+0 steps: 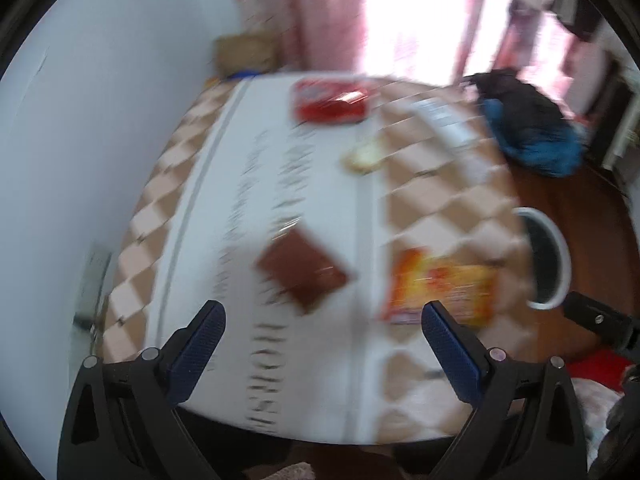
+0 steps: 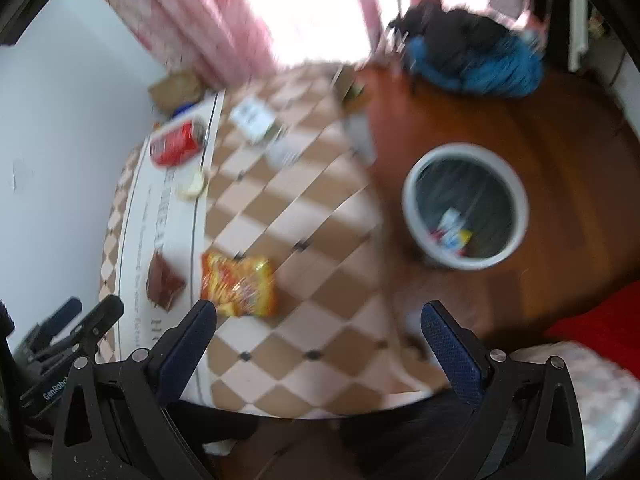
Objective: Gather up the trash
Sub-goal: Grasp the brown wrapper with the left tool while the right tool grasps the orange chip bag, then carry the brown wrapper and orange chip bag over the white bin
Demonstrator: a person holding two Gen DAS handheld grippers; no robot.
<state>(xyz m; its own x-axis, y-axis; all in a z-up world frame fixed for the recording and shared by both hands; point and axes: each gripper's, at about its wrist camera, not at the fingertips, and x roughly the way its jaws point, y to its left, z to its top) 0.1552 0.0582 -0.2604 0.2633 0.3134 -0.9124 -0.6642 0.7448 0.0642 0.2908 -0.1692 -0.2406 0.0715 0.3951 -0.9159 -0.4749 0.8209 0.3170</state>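
Observation:
On the checkered tablecloth (image 1: 432, 200) (image 2: 304, 216) lie a brown wrapper (image 1: 302, 270) (image 2: 162, 282), an orange-yellow snack packet (image 1: 438, 286) (image 2: 240, 286), a red packet (image 1: 330, 100) (image 2: 176, 144) and a small pale scrap (image 1: 366, 156) (image 2: 193, 187). A white-rimmed bin (image 2: 464, 206) (image 1: 548, 256) stands on the floor to the table's right, with a few wrappers inside. My left gripper (image 1: 322, 318) hovers open above the table's near edge, nothing between its fingers. My right gripper (image 2: 320, 316) is open too, over the table's near right corner. Both views are blurred.
A white box (image 2: 252, 118) (image 1: 442, 116) lies near the table's far side. A blue and black bundle (image 2: 476, 60) (image 1: 528, 120) sits on the wooden floor (image 2: 560, 152) beyond the bin. Pink curtains (image 2: 200, 20) hang at the back, a white wall (image 1: 80, 120) on the left.

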